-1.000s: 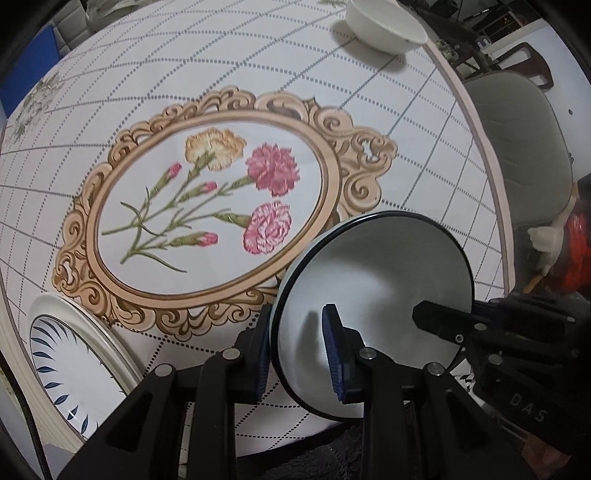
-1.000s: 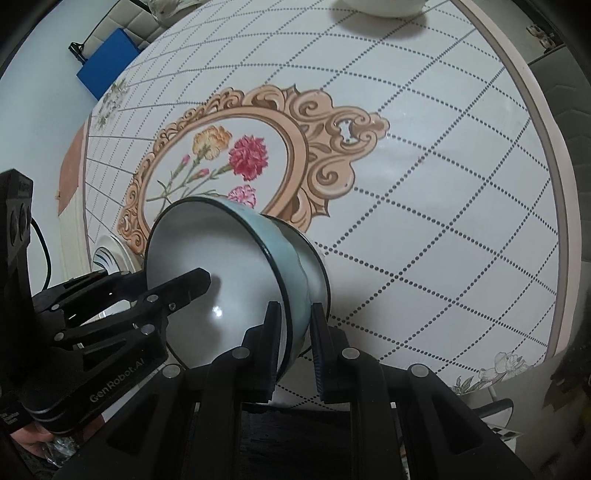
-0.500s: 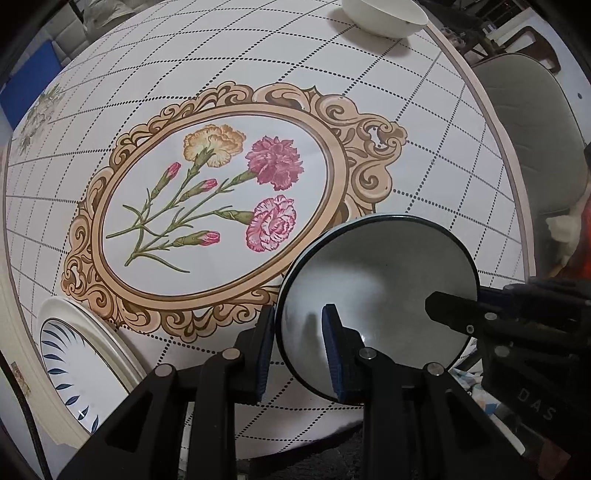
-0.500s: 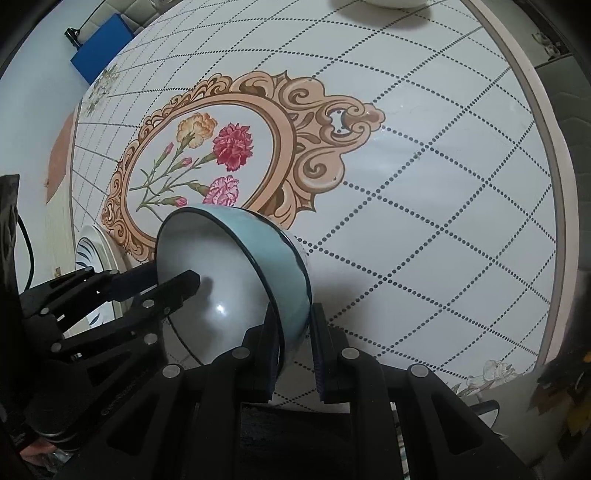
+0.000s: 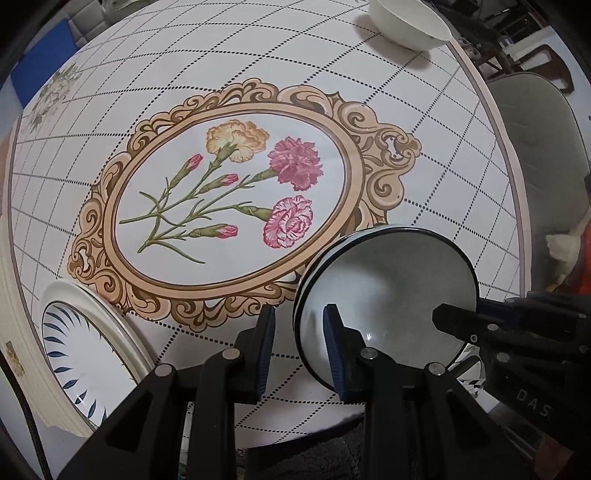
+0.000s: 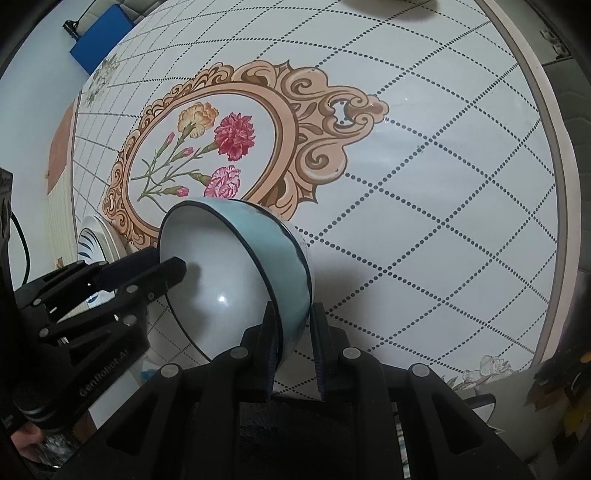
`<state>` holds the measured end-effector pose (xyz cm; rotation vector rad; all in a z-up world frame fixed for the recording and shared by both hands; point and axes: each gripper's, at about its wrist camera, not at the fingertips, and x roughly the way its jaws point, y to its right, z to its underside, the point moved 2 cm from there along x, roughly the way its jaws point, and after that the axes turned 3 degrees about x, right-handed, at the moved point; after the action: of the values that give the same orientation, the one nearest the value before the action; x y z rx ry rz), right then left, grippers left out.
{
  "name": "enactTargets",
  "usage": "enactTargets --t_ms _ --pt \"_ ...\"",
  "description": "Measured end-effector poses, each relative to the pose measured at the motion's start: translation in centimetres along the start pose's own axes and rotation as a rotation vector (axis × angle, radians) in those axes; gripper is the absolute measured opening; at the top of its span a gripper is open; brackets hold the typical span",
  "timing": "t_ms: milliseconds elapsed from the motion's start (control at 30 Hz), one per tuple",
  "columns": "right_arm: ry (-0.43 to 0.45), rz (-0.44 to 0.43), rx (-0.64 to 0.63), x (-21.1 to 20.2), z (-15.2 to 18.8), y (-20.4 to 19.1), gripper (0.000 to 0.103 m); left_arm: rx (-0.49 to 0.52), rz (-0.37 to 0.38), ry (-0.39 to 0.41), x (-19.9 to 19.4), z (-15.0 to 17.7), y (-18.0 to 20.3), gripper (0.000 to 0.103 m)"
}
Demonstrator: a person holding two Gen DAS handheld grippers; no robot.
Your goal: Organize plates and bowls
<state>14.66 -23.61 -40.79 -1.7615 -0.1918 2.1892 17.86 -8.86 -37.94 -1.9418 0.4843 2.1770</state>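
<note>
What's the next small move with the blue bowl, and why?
Probably open the left gripper fully and back it off. Its jaws straddle the blue bowl's rim with a gap showing, while the right gripper is shut on the opposite rim and carries the bowl, tilted, above the table. Then the right could carry it toward the white bowl or the plate.

Left black plastic two-finger gripper (image 5: 298, 345): angular matte arms joined by round silver screws, with dark blue ribbed pads (image 5: 266, 347) lining the fingers. White "GenRobot.AI" lettering marks its side. Right black plastic two-finger gripper (image 6: 293, 338) matches it in build and pads, with pale "DAS" letters on its body.
</note>
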Motion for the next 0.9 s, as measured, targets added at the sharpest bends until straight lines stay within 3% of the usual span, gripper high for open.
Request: enactTargets --t_ms 333,600,900 --pt "0.019 -0.009 -0.048 -1.1 0.6 -0.2 0.019 -0.01 0.022 -0.008 0.2 0.4 0.6 0.024" --pt "0.054 -0.009 -0.06 -1.0 0.4 0.0 0.011 -0.011 0.013 -0.014 0.9 0.3 1.0 0.025" --pt "0.011 -0.048 -0.026 0.3 -0.5 0.8 0.008 -0.026 0.018 -0.03 1.8 0.6 0.9 0.025"
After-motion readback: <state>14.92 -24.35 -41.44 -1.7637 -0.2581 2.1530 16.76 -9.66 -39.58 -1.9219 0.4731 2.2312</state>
